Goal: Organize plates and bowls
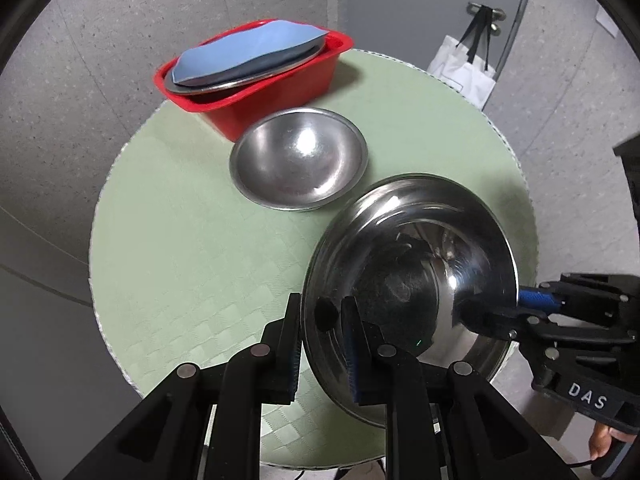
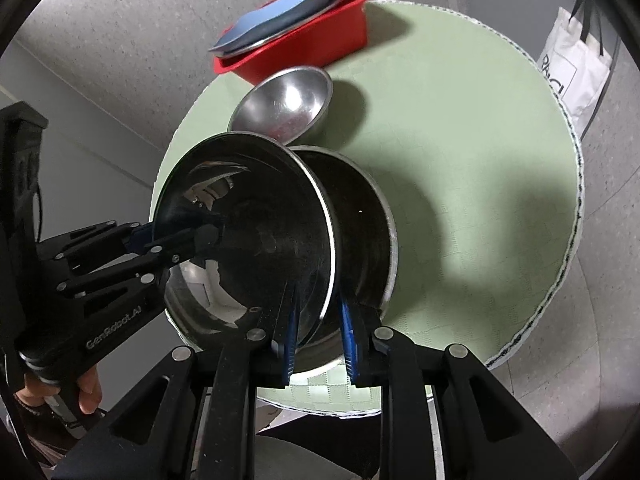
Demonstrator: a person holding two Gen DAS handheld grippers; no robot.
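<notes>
Both grippers grip one steel bowl (image 1: 412, 280) by its rim, tilted up off the near edge of the round table (image 1: 192, 248). The left gripper (image 1: 320, 344) has its fingers nearly closed across the rim, one inside and one outside. The right gripper (image 2: 316, 340) also straddles the rim with a narrow gap — from its own view it seems to pinch, though whether the pads press fully I cannot tell. In the right wrist view a second rim (image 2: 380, 216) shows just behind the held bowl, so it may be a nested bowl or the base it sat in.

A smaller bowl (image 1: 298, 160) stands upright near the table's middle, just beside the red bin (image 1: 280, 92) at the far edge. The bin holds a steel plate (image 1: 248, 76) with a blue one (image 1: 248, 50) on top.

The step in hand looks like carrying the big bowl toward the others — probably to stack it. Next move calls for levelling it and keeping both grips even, since polished steel may slip.
</notes>
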